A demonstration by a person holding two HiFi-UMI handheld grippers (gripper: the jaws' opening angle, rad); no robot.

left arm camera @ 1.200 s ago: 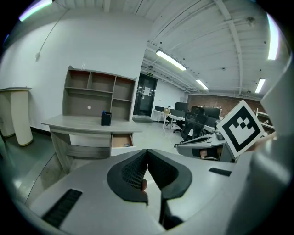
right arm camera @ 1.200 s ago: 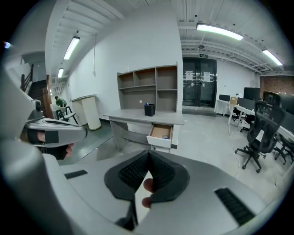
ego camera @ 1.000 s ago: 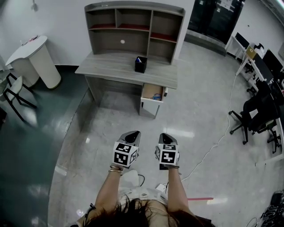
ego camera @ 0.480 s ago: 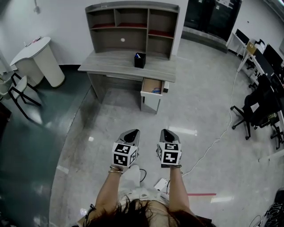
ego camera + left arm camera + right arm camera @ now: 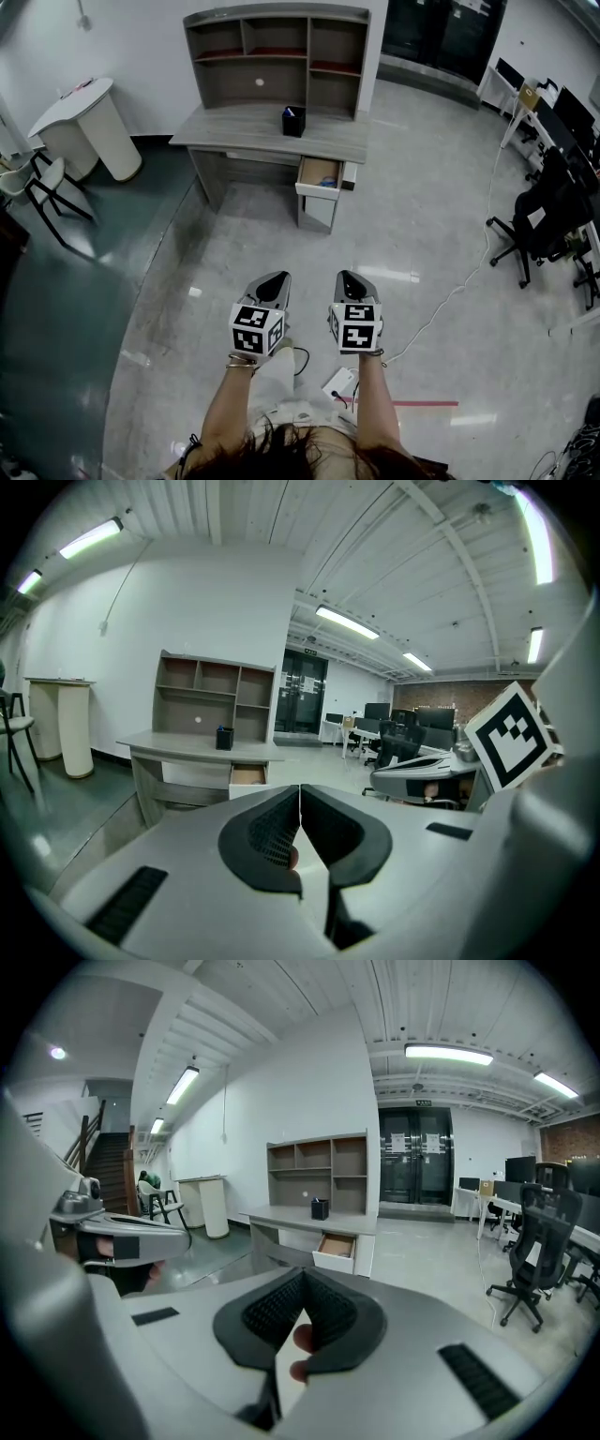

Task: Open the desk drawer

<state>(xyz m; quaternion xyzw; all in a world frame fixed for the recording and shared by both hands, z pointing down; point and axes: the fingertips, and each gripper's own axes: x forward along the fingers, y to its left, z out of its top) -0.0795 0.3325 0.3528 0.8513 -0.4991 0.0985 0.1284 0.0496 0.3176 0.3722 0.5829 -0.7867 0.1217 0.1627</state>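
Note:
A grey desk [image 5: 272, 134] with a shelf hutch stands against the far wall. Its drawer [image 5: 320, 177] at the right end is pulled out, with something blue inside. The same drawer shows small in the left gripper view [image 5: 248, 776] and the right gripper view [image 5: 337, 1247]. My left gripper [image 5: 272, 284] and right gripper [image 5: 349, 284] are held side by side over the floor, far back from the desk. Both are shut with nothing between the pads; the jaws meet at their tips in each gripper view [image 5: 300, 803] [image 5: 302, 1290].
A black pen holder [image 5: 294, 121] sits on the desk top. A white round table [image 5: 84, 127] and a chair [image 5: 47, 192] stand at the left. Office chairs [image 5: 539, 230] and desks fill the right side. A white cable [image 5: 450, 300] trails across the floor at my right.
The desk has shrunk and moved up in the head view: I have backed away from it. Both grippers stay shut and side by side.

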